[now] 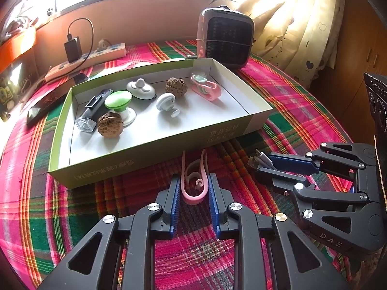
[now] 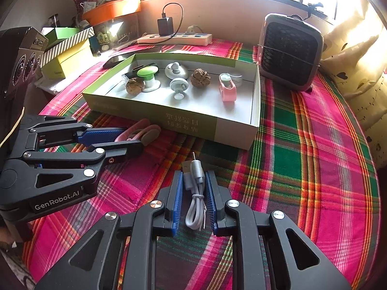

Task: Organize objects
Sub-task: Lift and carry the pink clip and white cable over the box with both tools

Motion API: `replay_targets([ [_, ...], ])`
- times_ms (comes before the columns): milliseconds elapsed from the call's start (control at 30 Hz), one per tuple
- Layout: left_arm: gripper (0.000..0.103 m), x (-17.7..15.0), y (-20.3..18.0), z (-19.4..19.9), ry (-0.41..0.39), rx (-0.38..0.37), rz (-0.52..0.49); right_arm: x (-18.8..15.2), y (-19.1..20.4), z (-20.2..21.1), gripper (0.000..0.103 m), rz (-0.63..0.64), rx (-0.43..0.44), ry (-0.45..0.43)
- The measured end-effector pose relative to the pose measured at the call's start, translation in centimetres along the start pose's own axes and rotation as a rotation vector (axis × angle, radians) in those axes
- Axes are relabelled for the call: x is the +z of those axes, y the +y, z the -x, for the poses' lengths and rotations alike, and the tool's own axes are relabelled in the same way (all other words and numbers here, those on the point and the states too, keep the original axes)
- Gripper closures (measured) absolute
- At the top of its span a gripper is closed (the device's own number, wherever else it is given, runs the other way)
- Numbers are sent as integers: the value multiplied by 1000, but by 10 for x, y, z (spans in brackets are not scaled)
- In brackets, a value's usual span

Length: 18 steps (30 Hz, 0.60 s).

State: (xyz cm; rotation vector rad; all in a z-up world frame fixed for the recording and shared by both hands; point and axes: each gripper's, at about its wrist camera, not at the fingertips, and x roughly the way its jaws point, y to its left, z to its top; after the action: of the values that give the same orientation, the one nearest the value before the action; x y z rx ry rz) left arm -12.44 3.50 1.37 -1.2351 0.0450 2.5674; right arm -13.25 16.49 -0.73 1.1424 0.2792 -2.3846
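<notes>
A shallow green and white box [image 1: 135, 154] [image 2: 237, 130] lies on the plaid cloth. It holds two walnuts [image 1: 110, 124] [image 1: 176, 86], a green knob [image 1: 118, 101], white knobs [image 1: 165, 102], a dark flashlight [image 1: 93, 112] and a pink clip [image 1: 205, 88]. My left gripper [image 1: 194, 181] [image 2: 131, 136] is shut on a pink clip [image 1: 194, 181] [image 2: 136, 130] just in front of the box. My right gripper [image 2: 193, 178] [image 1: 266, 163] is shut on a folded white USB cable [image 2: 194, 193] [image 1: 260, 160], to the right of the left one.
A small heater [image 1: 225, 37] [image 2: 290, 50] stands behind the box's right end. A power strip with a black charger [image 1: 84, 58] [image 2: 174, 38] lies at the back. A phone [image 1: 42, 107] lies left of the box. Boxes [image 2: 65, 55] are stacked far left. Curtains [image 1: 302, 24] hang at the right.
</notes>
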Motion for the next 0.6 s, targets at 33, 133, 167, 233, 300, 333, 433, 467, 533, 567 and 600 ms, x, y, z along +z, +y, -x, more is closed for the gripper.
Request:
replay_targets([
  [33,83,0,0,1,-1,0,-1,0,0,0,83,-4,1,-1],
  [133,83,0,-1,2,-6,0,0,-1,1,1,83,-8,5,-2],
  [167,83,-1,-1,2,-6,0,2,-1,1,1,83,-10,6,-3],
  [233,83,-2,-2,3,-7,-2,3,-1,1,2,83,-13,10,-5],
  [300,83,-2,-1,4,-8,-3,8,-1,1,2,83,-15,10,-5],
  [333,83,-2,-1,4,-9,-3,9,-1,1,2,83,-16,11,-6],
  [433,83,-2,1,6,-12,-1,12,0,1,4,83,-21,12,-12],
  [467,83,-2,1,7,-13,-1,13,0,2,5,83,-23,12,-15],
  [533,83,-3,1,8,-15,0,15,0,2,6,83,-25,12,-17],
  [567,83,-3,1,9,-16,0,16,0,3,6,83,-25,12,-18],
  [600,83,-3,1,9,-17,0,16,0,3,7,83,-25,13,-19],
])
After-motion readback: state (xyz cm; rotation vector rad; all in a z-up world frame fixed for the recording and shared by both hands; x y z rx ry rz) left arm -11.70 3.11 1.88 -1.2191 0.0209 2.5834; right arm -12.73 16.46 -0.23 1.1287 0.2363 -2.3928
